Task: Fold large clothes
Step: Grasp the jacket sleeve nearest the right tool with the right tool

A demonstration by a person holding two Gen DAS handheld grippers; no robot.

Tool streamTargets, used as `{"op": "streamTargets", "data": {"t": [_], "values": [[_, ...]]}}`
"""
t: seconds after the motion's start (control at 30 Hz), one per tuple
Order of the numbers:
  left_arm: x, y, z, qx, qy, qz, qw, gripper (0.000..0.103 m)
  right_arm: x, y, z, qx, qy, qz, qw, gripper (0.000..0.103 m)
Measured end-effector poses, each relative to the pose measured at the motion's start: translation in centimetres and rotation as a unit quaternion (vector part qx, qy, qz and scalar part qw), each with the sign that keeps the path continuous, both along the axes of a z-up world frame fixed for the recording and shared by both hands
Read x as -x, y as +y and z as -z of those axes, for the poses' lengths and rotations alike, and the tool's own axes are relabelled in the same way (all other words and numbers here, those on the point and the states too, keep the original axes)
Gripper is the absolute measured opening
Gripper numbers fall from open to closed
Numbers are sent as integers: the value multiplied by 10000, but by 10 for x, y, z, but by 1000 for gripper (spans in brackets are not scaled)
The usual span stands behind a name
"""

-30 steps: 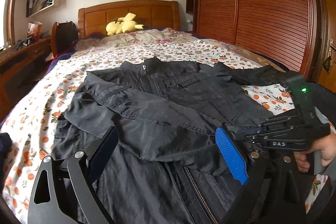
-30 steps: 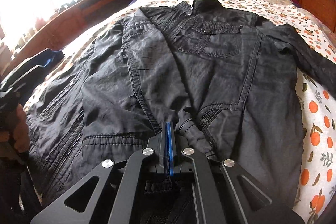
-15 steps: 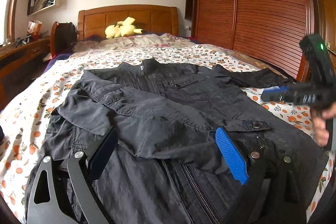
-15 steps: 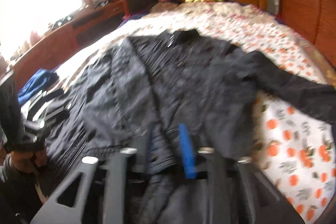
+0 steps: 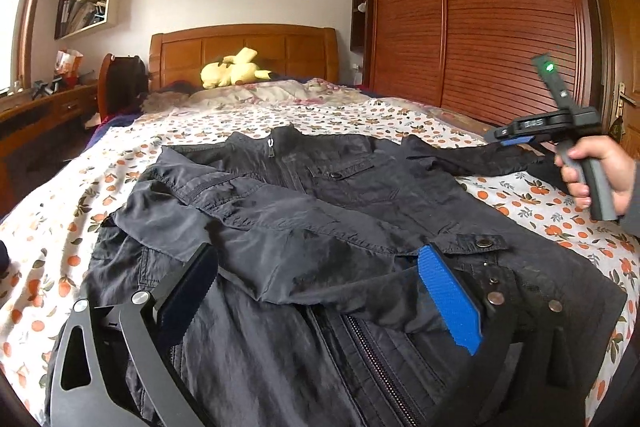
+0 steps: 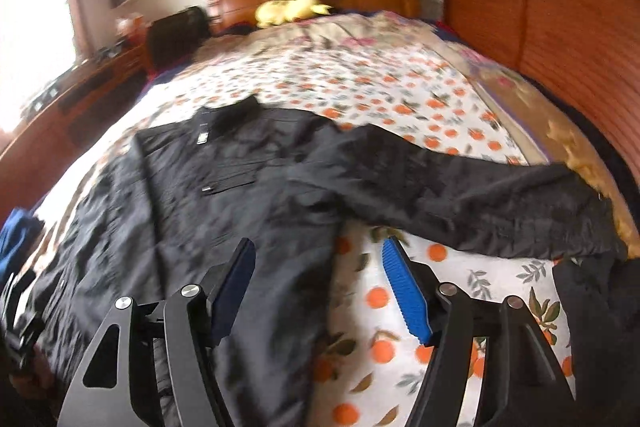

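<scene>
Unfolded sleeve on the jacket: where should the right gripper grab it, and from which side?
Probably the cuff end of the outstretched sleeve, coming from the bed's wardrobe side. The sleeve lies flat and straight out from the jacket, its far end free at the sheet's edge. The right gripper, jaws just opened and empty, points that way.

My left gripper (image 5: 320, 291) has black skeletal arms with silver screws; one ribbed pad is bright blue, the other dark navy. My right gripper (image 6: 320, 287) looks the same. Behind it, its black handle carries a green light, and my sleeve (image 5: 631, 211) is grey.
</scene>
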State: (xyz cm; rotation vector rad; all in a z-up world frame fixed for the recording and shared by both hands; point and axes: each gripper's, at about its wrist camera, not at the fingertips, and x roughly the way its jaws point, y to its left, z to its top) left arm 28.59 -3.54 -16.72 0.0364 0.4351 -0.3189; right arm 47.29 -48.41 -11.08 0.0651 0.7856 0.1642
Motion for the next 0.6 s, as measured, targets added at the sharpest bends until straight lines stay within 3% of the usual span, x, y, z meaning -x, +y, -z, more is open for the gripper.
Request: {"op": "streamTargets", "data": {"t": [0.27,0.6], "values": [[-1,2,1,66,43,19,10000,101,-45,-45,40,-439,499,853,9941,64],[-3,4,2,123,81,67,9999,101,-65,-85,74,-1186,860,1703,9744,64]]}}
